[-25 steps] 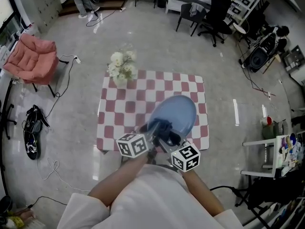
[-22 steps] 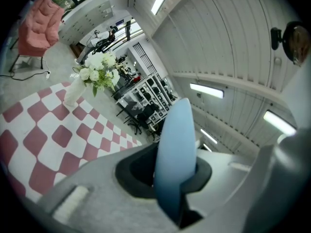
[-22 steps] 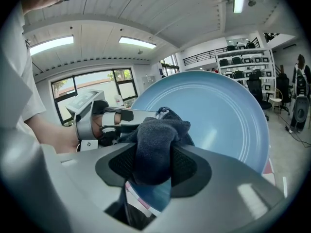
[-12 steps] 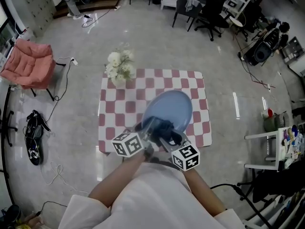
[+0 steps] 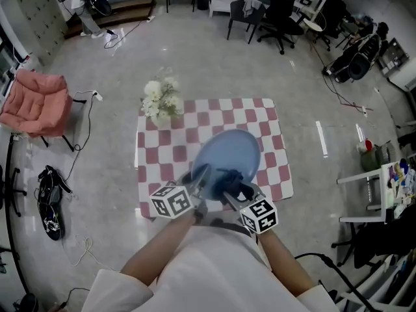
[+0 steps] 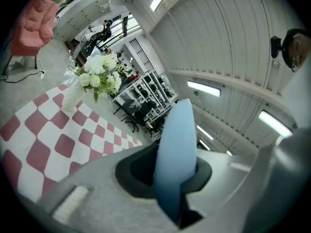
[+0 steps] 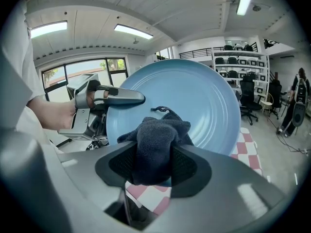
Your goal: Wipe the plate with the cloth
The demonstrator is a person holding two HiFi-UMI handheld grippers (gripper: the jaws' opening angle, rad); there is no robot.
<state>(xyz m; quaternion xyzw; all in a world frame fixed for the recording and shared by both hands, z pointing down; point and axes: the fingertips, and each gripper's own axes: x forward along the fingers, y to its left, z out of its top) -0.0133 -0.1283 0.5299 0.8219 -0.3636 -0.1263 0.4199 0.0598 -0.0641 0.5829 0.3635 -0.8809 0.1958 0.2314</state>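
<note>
Head view: the checked table stands on the floor. A blue plate is held tilted above the near half of the table. A vase of white flowers sits on the table's far left corner. The left gripper, over the table's near edge, has its jaws clamped on the plate's rim. The right gripper, just beside it above the same edge, pinches a dark cloth that is pressed against the plate's face.
</note>
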